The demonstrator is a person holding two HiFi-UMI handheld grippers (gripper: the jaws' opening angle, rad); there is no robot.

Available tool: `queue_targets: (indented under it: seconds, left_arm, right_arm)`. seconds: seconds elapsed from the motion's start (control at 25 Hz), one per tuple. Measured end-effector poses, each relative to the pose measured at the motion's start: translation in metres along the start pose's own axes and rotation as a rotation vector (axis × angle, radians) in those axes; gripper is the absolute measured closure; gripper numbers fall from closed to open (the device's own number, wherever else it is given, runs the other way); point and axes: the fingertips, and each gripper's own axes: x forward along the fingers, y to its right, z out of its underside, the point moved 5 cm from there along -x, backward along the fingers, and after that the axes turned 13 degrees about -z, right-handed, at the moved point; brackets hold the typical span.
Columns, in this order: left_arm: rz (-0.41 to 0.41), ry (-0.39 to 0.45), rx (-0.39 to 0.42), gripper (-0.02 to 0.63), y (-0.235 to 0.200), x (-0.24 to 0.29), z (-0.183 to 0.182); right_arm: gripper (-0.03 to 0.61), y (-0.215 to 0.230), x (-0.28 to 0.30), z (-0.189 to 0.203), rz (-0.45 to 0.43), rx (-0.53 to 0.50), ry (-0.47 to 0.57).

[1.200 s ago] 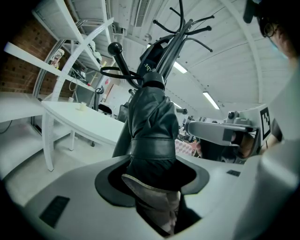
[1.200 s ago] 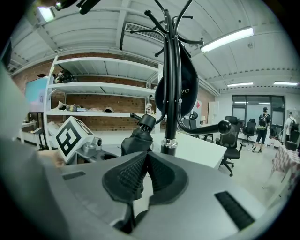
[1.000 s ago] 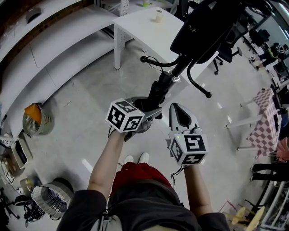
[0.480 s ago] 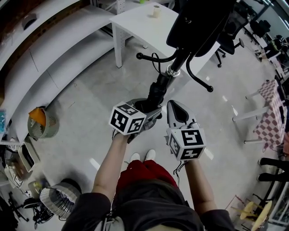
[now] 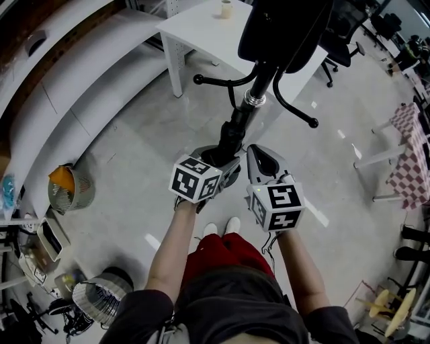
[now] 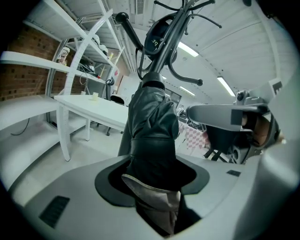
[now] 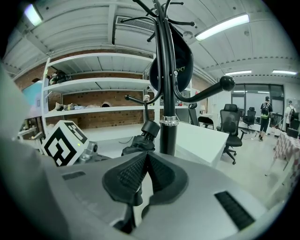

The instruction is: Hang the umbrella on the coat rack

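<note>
A folded black umbrella (image 5: 230, 136) stands upright in my left gripper (image 5: 223, 163), whose jaws are shut on its lower part. In the left gripper view the umbrella (image 6: 152, 136) fills the space between the jaws of the left gripper (image 6: 154, 176), with pale fabric at the bottom. Just behind it rises the black coat rack (image 5: 254, 94) with a silver collar, curved hooks and a black bag (image 5: 282, 30) hanging on it. Close on the right my right gripper (image 5: 261, 158) is shut on nothing; its pads (image 7: 133, 171) meet in front of the coat rack pole (image 7: 167, 133).
A white table (image 5: 195, 30) with a small roll (image 5: 226, 9) stands behind the rack. Long white shelves (image 5: 60, 87) run along the left. An orange-topped wire basket (image 5: 67, 189) and a fan (image 5: 97, 302) sit on the floor at left. Office chairs (image 5: 339, 47) and a checkered cloth (image 5: 411, 154) are at right.
Both grippers have sunk a little, side by side. The left one still holds the umbrella, and the right one stays shut. The rack now sits higher in the head view.
</note>
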Motion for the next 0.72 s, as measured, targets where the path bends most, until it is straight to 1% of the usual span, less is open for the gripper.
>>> queue_targets:
  seconds: [0.12, 0.24, 0.52, 0.72]
  left_arm:
    - [-0.024, 0.007, -0.014, 0.39, -0.002, 0.005, 0.003]
    - [-0.073, 0.015, -0.032, 0.39, -0.008, 0.009, 0.004]
    - [-0.192, 0.01, 0.025, 0.39, -0.016, 0.019, 0.007]
    - [-0.247, 0.02, 0.027, 0.388, -0.018, 0.025, 0.008]
  right_arm:
    - [0.561, 0.004, 0.001, 0.002, 0.001, 0.006, -0.006]
    - [0.561, 0.007, 0.004, 0.006, -0.001, 0.013, -0.013]
    - [0.561, 0.009, 0.015, 0.018, -0.017, 0.038, -0.039]
    - [0.561, 0.014, 0.019, 0.026, -0.018, 0.048, -0.05]
